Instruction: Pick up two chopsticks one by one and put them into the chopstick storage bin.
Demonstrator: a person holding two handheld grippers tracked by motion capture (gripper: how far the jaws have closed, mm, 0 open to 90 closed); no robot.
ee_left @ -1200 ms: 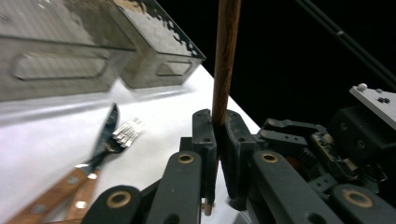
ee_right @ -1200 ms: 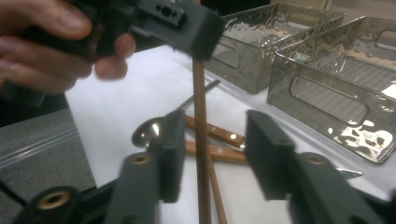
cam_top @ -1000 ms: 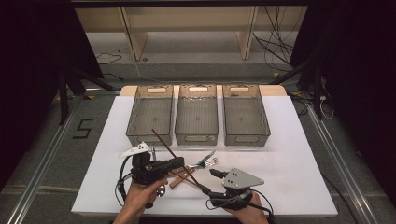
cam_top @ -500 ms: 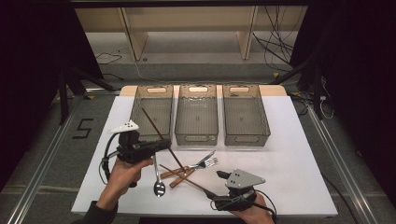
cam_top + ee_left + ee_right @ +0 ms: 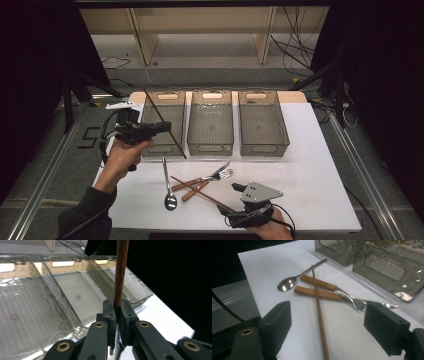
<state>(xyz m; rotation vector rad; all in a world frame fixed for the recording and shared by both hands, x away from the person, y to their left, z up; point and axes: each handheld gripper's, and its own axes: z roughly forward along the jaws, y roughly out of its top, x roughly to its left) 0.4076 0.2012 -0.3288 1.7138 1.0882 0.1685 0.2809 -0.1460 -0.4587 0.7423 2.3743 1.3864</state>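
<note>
High view, left gripper (image 5: 167,127) clamped on chopstick (image 5: 162,120) above left bin's (image 5: 150,150) rim, right gripper (image 5: 234,186) just opened.

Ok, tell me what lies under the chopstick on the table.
The chopstick on the table lies across the wooden handles of two forks, resting on top of both. Below them is the white table. The spoon lies beside it, not under it. Nothing else seems covered.

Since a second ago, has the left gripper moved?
Yes. The left gripper, shut on a chopstick, has gone from the cutlery pile near the table's front edge up and left to the left bin.
</note>
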